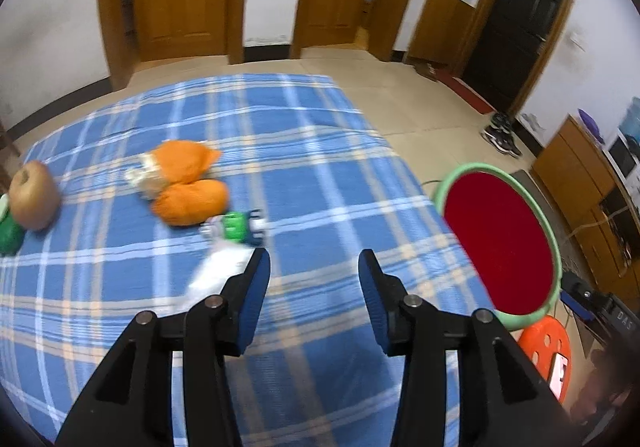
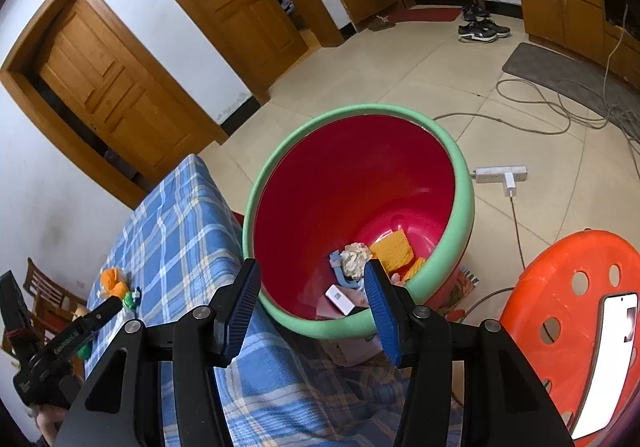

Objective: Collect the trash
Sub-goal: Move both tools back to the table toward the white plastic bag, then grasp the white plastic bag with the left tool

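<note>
Blue plaid cloth (image 1: 320, 175) covers a large flat surface that fills the ground beneath and ahead of the left gripper (image 1: 314, 263), whose two blue-padded jaws stand apart with nothing between them, only cloth showing in the gap. To the right of this claw, off the edge of the cloth, stands a round bin (image 1: 556, 247) with a pale green rim and a deep red inside, and below it an orange plastic stool (image 1: 540, 343) with a phone (image 1: 558, 375) lying on it. Ahead and to the left of the left claw lies crumpled orange trash (image 1: 186, 183), two soft lumps pressed together with some pale scrap at their side. Nearer, just ahead of its left fingertip, sits a small green and white item (image 1: 234, 227), blurred, and a white scrap (image 1: 218, 271) runs from it down behind that fingertip. Far to the left rests a brown, apple-shaped object (image 1: 32, 195), touching something green at the picture's edge. The right gripper (image 2: 312, 279) hangs released too, its jaws parted and empty, pointing down over the near rim of the same bin. Directly ahead of it, at the bottom of the bin, lie a crumpled pale wad (image 2: 354, 257), an orange-yellow wrapper (image 2: 394, 249), a small white card (image 2: 340, 299) and a bluish piece (image 2: 340, 275). Far left of this claw, the other gripper's black body reaches over the cloth.
</note>
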`<state>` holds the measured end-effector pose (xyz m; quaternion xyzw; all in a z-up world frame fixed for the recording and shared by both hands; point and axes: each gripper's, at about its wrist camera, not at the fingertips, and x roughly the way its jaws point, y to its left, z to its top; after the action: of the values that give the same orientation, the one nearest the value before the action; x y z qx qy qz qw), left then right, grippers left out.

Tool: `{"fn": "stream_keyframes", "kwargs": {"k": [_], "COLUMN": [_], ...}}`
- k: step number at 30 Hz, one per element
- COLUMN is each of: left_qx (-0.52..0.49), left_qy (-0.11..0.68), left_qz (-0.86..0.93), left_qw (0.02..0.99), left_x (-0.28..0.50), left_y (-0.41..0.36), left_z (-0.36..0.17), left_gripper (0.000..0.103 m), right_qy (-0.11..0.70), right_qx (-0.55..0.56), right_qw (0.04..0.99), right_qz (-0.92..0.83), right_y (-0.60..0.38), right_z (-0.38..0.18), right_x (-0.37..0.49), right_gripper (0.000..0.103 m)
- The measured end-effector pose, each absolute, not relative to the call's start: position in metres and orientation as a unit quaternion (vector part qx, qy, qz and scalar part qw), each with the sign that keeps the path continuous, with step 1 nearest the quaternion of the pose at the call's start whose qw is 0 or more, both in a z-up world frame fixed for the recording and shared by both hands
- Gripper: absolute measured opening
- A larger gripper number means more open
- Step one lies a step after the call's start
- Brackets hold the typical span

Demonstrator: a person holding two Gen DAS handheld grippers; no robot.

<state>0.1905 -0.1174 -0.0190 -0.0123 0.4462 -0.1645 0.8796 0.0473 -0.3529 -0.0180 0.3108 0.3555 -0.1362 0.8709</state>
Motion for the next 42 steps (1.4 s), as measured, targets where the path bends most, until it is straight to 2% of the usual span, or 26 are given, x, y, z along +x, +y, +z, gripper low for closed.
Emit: {"fn": "stream_keyframes", "kwargs": {"k": [5, 17, 19, 20, 23, 42], "left_qx": [-0.007, -0.017, -0.016, -0.019, -0.028, -0.091], "left_qy": [0.455, 0.487, 0.479, 0.479, 0.477, 0.429], "left_qz": [-0.145, -0.107, -0.11, -0.116, -0.123, -0.053], "left_qw": [0.878, 0.866, 0.871, 0.87, 0.87, 0.897], "left_x": [0.197, 0.21, 0.207, 0.207, 0.205, 0.196], "left_y": [-0.097, -0.071, -0.07, -0.07, -0.068, 0.016], "left_z": [-0.026, -0.061, -0.061, -0.061, -0.061, -0.033], "left_gripper": [0.051, 0.052, 0.048, 0.043, 0.041, 0.04], "right_qy": [0.36, 0.368, 0.367, 0.367, 0.367, 0.377], "right_qx": [0.306, 0.294, 0.289, 0.285, 0.274, 0.2], "right_qw": [0.871, 0.874, 0.877, 0.878, 0.883, 0.904], "right_qz": [-0.136, -0.12, -0.114, -0.111, -0.103, -0.029], "right_y": [-0.348, -0.328, -0.323, -0.321, -0.312, -0.238], "right_z": [-0.019, -0.013, -0.008, -0.007, 0.0, 0.052], "right_x": [0.05, 0.057, 0.058, 0.059, 0.06, 0.085], "right_gripper": [0.055, 0.055, 0.055, 0.055, 0.055, 0.055]}}
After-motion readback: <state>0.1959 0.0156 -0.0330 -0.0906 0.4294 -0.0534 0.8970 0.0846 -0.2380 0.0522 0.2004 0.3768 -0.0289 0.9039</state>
